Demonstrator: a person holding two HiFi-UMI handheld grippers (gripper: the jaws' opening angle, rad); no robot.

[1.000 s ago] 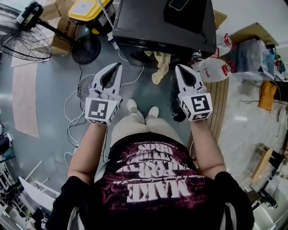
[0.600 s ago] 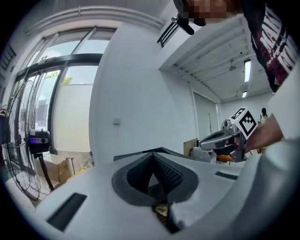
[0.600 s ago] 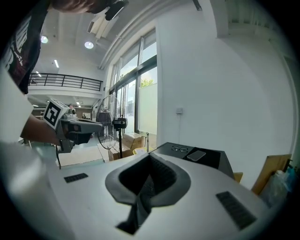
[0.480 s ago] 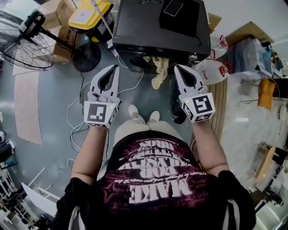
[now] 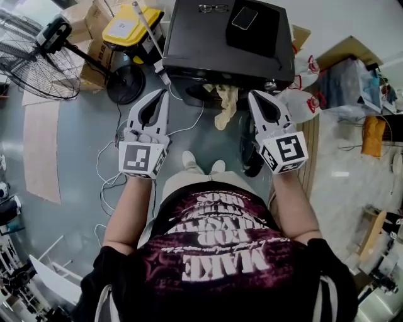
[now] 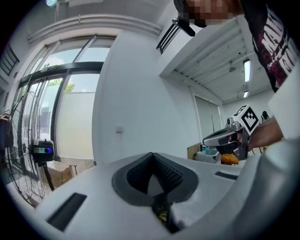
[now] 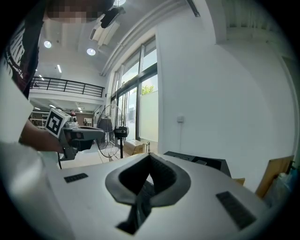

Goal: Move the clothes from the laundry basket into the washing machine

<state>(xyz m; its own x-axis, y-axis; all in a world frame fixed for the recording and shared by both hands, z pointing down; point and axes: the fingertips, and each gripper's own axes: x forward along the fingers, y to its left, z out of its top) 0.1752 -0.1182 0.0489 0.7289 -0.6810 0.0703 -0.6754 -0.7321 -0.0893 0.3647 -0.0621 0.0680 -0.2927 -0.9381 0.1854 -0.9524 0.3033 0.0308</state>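
**Now shut tight, nothing carried**

Up front, my left gripper (image 5: 165,92) has its jaws pressed together. Its own view shows the ribbed pads (image 6: 165,174) meeting with nothing between them. The right gripper (image 5: 251,94) is the same, its jaws closed on empty air. The two are held side by side, well apart, with their tips towards the washing machine (image 5: 208,47) and short of touching it. Each gripper shows in the other's view, marker cube and all.

Between the two tips, a beige garment (image 5: 225,105) hangs out of the machine's front opening and dangles towards the floor. A phone (image 5: 244,17) and a pair of glasses (image 5: 210,8) lie on the machine's black top.

My shoes (image 5: 201,162) stand on the grey floor just below the garment. Beside the right shoe is a dark shape (image 5: 250,151) that I cannot identify.

Farther left, loose cables (image 5: 104,166) trail over the floor. Beyond them stand a pedestal fan (image 5: 38,53), cardboard boxes (image 5: 94,47) and a yellow-lidded bin (image 5: 129,17). A white plastic bag (image 5: 301,99) slumps to the right of the machine.
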